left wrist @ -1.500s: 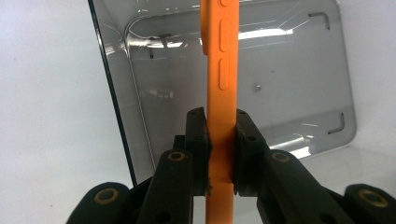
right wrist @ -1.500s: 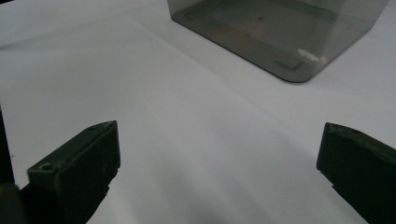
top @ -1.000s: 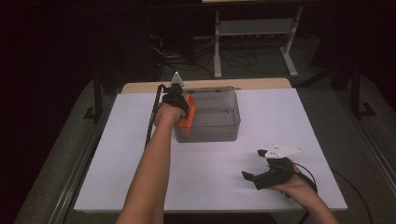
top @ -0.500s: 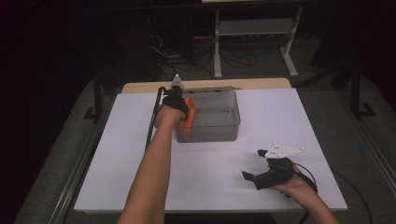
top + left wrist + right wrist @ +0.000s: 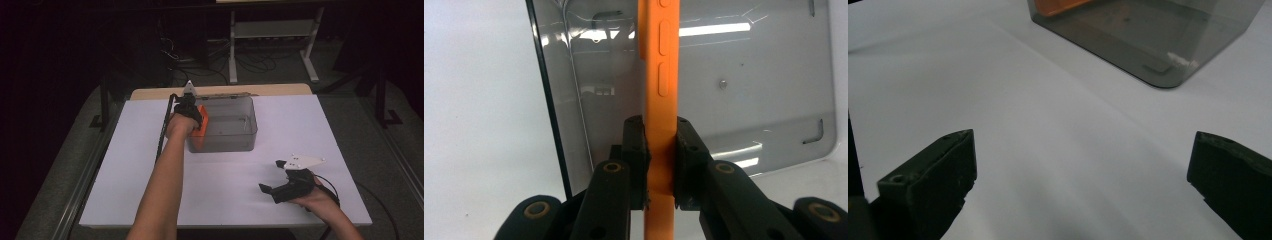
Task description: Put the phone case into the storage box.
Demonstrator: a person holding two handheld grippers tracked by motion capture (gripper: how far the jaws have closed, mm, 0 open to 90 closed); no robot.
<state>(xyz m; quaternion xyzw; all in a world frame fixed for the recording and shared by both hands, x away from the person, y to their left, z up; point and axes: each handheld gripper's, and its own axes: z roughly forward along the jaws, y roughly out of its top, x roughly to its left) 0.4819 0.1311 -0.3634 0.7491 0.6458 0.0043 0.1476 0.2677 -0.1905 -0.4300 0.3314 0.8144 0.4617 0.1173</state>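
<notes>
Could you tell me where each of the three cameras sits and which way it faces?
High view: above the person's side, facing forward and down on the white table; both forearms, left gripper, right gripper.
Left gripper view: on that gripper, looking down into the grey bin; its jaws clamp the orange phone.
Right gripper view: low over the table; its jaws apart.
All share the bin.

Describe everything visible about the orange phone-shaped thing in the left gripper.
The orange phone-shaped thing is a slim flat slab, matte like plastic or rubber, with a row of raised elongated buttons along its narrow edge. The left gripper is shut on it, a black pad pressing each broad face, edge toward the camera. It is held on edge at the left end of the clear grey bin, partly inside it in the high view. Whether it touches the bin's floor cannot be told.
</notes>
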